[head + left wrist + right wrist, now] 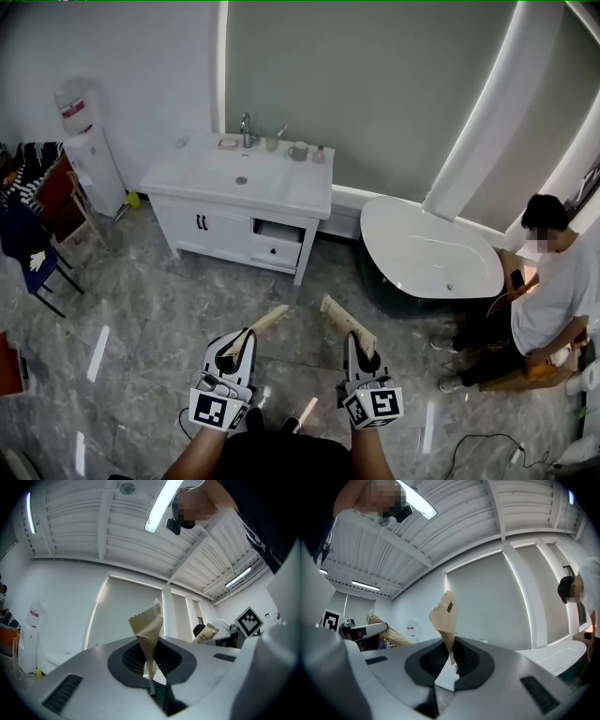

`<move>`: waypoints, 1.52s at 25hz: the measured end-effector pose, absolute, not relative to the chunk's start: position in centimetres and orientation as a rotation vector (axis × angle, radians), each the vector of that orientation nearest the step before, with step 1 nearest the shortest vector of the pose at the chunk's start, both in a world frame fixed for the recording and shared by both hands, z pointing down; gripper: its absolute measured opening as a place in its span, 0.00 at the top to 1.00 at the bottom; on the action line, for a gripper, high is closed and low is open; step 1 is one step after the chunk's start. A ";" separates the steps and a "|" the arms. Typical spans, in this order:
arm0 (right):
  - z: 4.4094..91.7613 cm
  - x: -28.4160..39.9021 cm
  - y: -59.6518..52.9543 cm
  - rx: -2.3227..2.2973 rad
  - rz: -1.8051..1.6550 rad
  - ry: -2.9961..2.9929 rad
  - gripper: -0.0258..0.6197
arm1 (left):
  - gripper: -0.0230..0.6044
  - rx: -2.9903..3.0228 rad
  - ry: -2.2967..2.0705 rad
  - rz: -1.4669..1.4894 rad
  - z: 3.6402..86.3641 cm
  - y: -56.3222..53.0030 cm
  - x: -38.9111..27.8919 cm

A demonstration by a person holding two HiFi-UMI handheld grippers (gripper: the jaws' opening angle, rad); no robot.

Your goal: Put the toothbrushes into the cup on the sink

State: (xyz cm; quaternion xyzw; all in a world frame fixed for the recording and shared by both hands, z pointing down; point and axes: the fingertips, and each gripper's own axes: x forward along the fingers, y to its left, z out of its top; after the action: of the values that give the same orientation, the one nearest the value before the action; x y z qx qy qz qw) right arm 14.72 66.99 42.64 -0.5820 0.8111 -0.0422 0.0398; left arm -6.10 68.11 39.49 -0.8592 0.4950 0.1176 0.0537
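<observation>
Holding the left pack, brown paper, in the left tool, pinched almost fully shut on its bottom end. Holding the right pack the same way in the right tool. Probably a toothbrush inside each. Poking up and forward, over the floor. Far from the cup, way off on the white bench near the tap. Walk over first. Squeeze hard all the way so nothing slips. Stay clear of the tub and the person sitting by it. Once close, tip one pack end down, lower it right into the cup, then let go. Do the other after.
</observation>
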 end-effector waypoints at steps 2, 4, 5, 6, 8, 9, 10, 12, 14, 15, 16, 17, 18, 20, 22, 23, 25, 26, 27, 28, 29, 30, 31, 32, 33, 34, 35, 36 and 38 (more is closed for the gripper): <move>42.6 14.8 66.9 -1.795 -0.116 2.485 0.88 | 0.90 -2.611 1.509 0.356 39.5 68.0 -6.6; 42.5 14.8 67.0 -1.798 -0.099 2.487 0.88 | 0.90 -2.597 1.517 0.355 39.3 68.0 -7.2; 42.5 14.8 67.0 -1.797 -0.092 2.488 0.88 | 0.90 -2.588 1.520 0.355 39.2 68.0 -7.5; 42.4 14.8 67.0 -1.795 -0.085 2.491 0.88 | 0.90 -2.583 1.522 0.356 39.1 67.9 -7.8; 42.1 14.6 66.9 -1.794 -0.074 2.497 0.88 | 0.90 -2.579 1.522 0.356 38.8 67.7 -8.2; 42.0 14.5 66.8 -1.795 -0.072 2.498 0.88 | 0.90 -2.575 1.521 0.355 38.7 67.5 -8.3; 41.9 14.5 66.8 -1.795 -0.069 2.499 0.88 | 0.90 -2.571 1.519 0.355 38.6 67.3 -8.5; 41.7 14.5 66.6 -1.797 -0.047 2.506 0.88 | 0.90 -2.567 1.510 0.359 38.3 66.8 -9.0; 41.6 14.4 66.4 -1.796 -0.012 2.515 0.88 | 0.90 -2.563 1.495 0.357 38.1 66.3 -9.7; 41.6 14.4 66.3 -1.793 0.007 2.521 0.88 | 0.90 -2.559 1.490 0.355 38.0 66.1 -10.2; 41.6 14.3 66.1 -1.794 0.023 2.527 0.88 | 0.90 -2.555 1.489 0.355 38.0 65.9 -10.6; 41.8 14.4 66.0 -1.798 0.033 2.531 0.88 | 0.90 -2.551 1.492 0.352 38.0 65.6 -11.0; 42.0 14.4 65.9 -1.805 0.034 2.532 0.88 | 0.90 -2.549 1.496 0.347 38.1 65.4 -11.4; 42.4 14.4 65.8 -1.815 0.023 2.534 0.88 | 0.90 -2.548 1.499 0.328 38.5 65.2 -11.9; 42.7 14.5 65.4 -1.818 0.014 2.540 0.88 | 0.90 -2.544 1.498 0.313 38.7 64.6 -12.1; 42.7 14.4 65.2 -1.819 0.011 2.544 0.88 | 0.90 -2.544 1.500 0.309 38.7 64.4 -12.2; 42.8 14.2 64.9 -1.820 0.007 2.549 0.88 | 0.90 -2.545 1.504 0.301 38.7 64.0 -12.5; 42.8 14.1 64.8 -1.820 0.006 2.548 0.88 | 0.90 -2.545 1.504 0.299 38.6 63.9 -12.6; 42.8 14.0 64.7 -1.818 0.005 2.546 0.88 | 0.90 -2.546 1.502 0.299 38.6 63.8 -12.7; 42.8 13.9 64.7 -1.817 0.004 2.544 0.88 | 0.90 -2.547 1.500 0.300 38.6 63.9 -12.9; 42.8 13.7 64.7 -1.818 0.003 2.543 0.88 | 0.90 -2.549 1.498 0.301 38.6 63.9 -13.0; 42.9 13.5 64.7 -1.820 0.004 2.542 0.88 | 0.90 -2.552 1.496 0.302 38.7 63.9 -13.2; 42.9 13.2 64.7 -1.823 0.006 2.541 0.88 | 0.90 -2.556 1.493 0.302 38.7 63.9 -13.4; 43.0 12.9 64.8 -1.826 0.006 2.540 0.88 | 0.90 -2.560 1.489 0.302 38.7 63.9 -13.6; 43.0 12.7 64.8 -1.828 0.003 2.536 0.88 | 0.90 -2.565 1.485 0.302 38.7 64.0 -13.8; 42.9 12.5 64.8 -1.829 -0.004 2.530 0.88 | 0.90 -2.570 1.481 0.301 38.7 63.9 -14.0; 42.8 12.4 64.8 -1.827 -0.013 2.523 0.88 | 0.90 -2.575 1.476 0.300 38.7 63.9 -14.1; 42.7 12.2 64.8 -1.827 -0.021 2.516 0.88 | 0.90 -2.579 1.470 0.298 38.7 63.9 -14.2; 42.7 12.0 64.7 -1.833 -0.025 2.511 0.88 | 0.90 -2.587 1.459 0.293 38.8 63.8 -14.5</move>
State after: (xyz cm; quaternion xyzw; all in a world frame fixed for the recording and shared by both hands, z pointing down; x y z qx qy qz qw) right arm 11.98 64.73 42.73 -0.5896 0.8075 -0.0081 0.0163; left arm -14.45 63.83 38.84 -0.8641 0.4874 0.0980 0.0785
